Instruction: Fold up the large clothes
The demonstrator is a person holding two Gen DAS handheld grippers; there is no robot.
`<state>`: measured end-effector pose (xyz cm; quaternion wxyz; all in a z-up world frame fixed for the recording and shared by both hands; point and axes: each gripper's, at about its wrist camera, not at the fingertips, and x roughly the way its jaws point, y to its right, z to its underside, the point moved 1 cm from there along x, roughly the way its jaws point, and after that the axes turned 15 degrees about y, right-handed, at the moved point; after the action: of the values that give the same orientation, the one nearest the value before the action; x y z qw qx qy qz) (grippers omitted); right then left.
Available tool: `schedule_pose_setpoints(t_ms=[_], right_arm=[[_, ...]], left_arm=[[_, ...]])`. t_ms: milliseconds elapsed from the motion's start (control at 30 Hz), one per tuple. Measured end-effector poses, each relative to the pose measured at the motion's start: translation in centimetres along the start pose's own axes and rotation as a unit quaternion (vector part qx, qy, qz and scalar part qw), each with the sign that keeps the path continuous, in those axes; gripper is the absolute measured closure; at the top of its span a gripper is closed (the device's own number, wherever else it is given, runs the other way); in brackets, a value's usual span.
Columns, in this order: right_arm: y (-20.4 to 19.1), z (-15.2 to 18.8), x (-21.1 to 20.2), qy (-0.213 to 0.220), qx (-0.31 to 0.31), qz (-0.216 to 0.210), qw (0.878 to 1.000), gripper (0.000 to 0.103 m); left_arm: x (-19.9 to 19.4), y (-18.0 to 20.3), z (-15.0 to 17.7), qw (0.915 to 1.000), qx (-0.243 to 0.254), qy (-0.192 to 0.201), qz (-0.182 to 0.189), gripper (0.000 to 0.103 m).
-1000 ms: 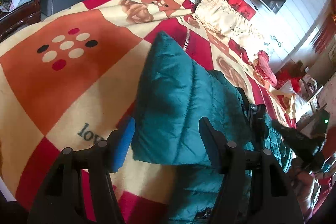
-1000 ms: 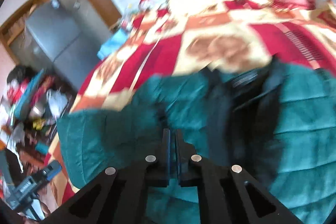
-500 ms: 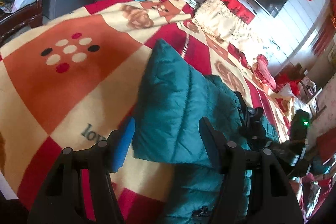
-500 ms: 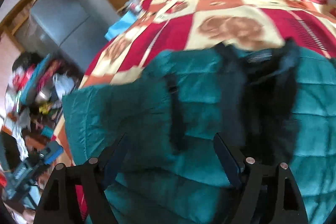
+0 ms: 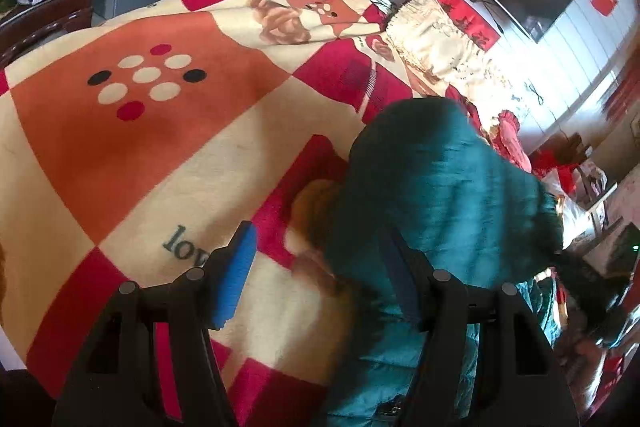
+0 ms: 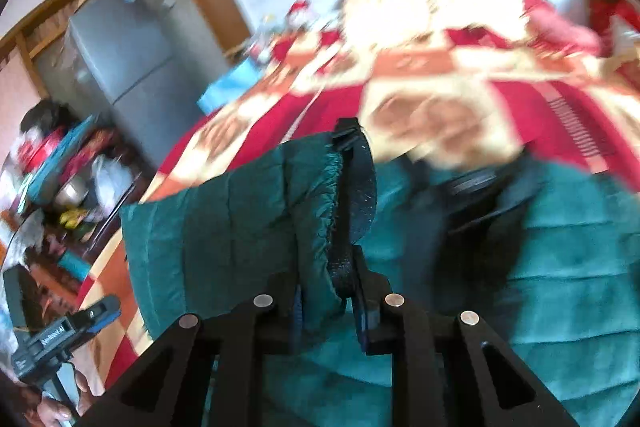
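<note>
Jacket (image 6: 240,227) sleeve now lifted, no longer flat, right gripper (image 6: 326,303) jaws closing on cuff; left gripper (image 5: 320,275) half-open, empty.

Home bedroom: blanket-covered bed (image 5: 168,155), fridge (image 6: 120,59).

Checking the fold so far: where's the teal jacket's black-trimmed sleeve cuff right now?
In the right wrist view, the black-trimmed sleeve cuff stands up at centre, pinched in the closing right claw, above the teal quilted jacket on the red-and-cream blanket.

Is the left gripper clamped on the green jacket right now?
No, the left gripper stands open over the blanket, the green jacket unpinched.
</note>
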<state>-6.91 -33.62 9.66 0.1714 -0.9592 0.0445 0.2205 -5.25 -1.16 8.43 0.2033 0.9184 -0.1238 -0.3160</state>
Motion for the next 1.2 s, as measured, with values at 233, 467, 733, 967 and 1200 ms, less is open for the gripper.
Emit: schedule_pose_setpoints(t_ms=[233, 467, 733, 967, 1200], right_arm=[[10.2, -1.8, -5.9, 0.027, 0.043, 0.133, 0.990, 0.084], [17.4, -0.5, -8.0, 0.013, 0.060, 0.204, 0.977, 0.084], [20.1, 1.3, -5.6, -0.029, 0.071, 0.253, 0.964, 0.062], [18.7, -0.3, -10.2, 0.028, 0.074, 0.246, 0.966, 0.044], [12.8, 0.2, -5.4, -0.037, -0.048, 0.173, 0.983, 0.044]], left_arm=[[1.0, 3.0, 1.2, 0.9990, 0.040, -0.020, 0.008, 0.040], [2.5, 5.7, 2.1, 0.9957, 0.087, -0.032, 0.006, 0.040], [4.5, 9.2, 2.9, 0.9916, 0.119, -0.047, 0.015, 0.040], [6.8, 12.6, 3.2, 0.9866, 0.157, -0.041, 0.015, 0.040], [10.4, 14.3, 4.5, 0.9829, 0.175, -0.056, -0.010, 0.040]])
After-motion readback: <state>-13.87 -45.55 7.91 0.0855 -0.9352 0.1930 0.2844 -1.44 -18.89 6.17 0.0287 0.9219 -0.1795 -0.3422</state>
